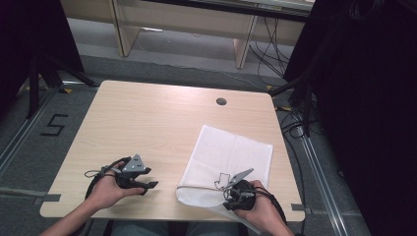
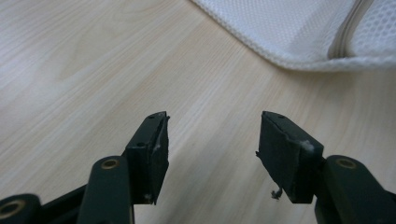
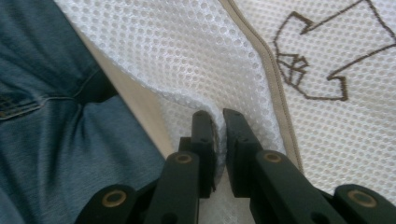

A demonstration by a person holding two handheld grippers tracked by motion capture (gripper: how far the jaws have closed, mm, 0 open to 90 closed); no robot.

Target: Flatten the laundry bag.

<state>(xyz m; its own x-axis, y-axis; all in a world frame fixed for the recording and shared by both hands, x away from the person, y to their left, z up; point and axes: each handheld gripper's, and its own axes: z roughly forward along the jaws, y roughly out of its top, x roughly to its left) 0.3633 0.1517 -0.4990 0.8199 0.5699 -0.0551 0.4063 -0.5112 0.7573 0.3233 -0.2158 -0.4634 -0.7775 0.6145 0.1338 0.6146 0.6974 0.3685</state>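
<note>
A pale wooden table (image 1: 147,128) stands on a grey floor, with a small round hole (image 1: 221,101) near its far edge. Beyond it are the legs of a light wooden desk (image 1: 125,29) and loose cables (image 1: 273,44); a dark curtain (image 1: 373,98) hangs at the right, and the number 5 (image 1: 53,125) is marked on the floor at the left. Nothing lies between the two grippers on the near part of the table.

A white mesh bag (image 1: 231,157) lies on the right half of the table, its near corner hanging over the near edge. The high view shows the whole bag as a flat sheet with a small dark outline drawing on it. The right gripper view shows the weave of the mesh, a beige seam and the brown stitched drawing (image 3: 322,60) close up, and also the person's blue jeans (image 3: 42,121) below the table edge. The left gripper view shows a rounded corner of the bag with a zip (image 2: 348,32) running into it, far from its jaws.

The left gripper (image 2: 212,140) sits low over bare wood at the near left, jaws spread wide with nothing between them. The right gripper (image 3: 219,126) is at the near right, jaws pressed almost together, pinching a fold of the bag's edge.
</note>
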